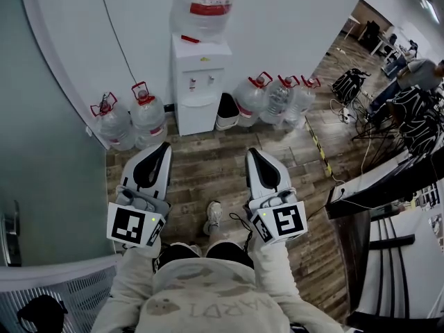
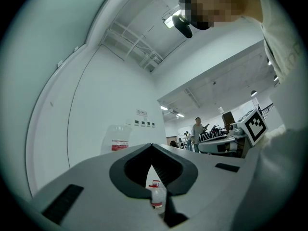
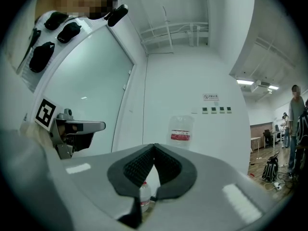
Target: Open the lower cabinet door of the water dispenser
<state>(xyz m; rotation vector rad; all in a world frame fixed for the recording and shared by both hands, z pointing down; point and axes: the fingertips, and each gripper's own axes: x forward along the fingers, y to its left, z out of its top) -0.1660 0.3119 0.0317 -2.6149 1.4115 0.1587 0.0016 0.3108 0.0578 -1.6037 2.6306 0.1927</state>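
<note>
The white water dispenser (image 1: 200, 82) stands against the far wall with a clear bottle (image 1: 207, 5) on top. Its lower cabinet door (image 1: 197, 120) is closed. My left gripper (image 1: 161, 146) and right gripper (image 1: 254, 151) are held side by side over the wooden floor, well short of the dispenser and pointing toward it. Both are shut with nothing between the jaws. In the left gripper view the left gripper (image 2: 152, 147) has its dark pads meeting at the tip, with the bottle (image 2: 118, 141) beyond. The right gripper view shows the right gripper (image 3: 154, 146) the same way, below the bottle (image 3: 181, 131).
Water jugs with red handles stand on the floor left (image 1: 132, 120) and right (image 1: 274, 99) of the dispenser, with a black bin (image 1: 227, 109) beside it. A desk (image 1: 388, 186), bags and cables (image 1: 350, 85) crowd the right side. My shoe (image 1: 214, 214) is between the grippers.
</note>
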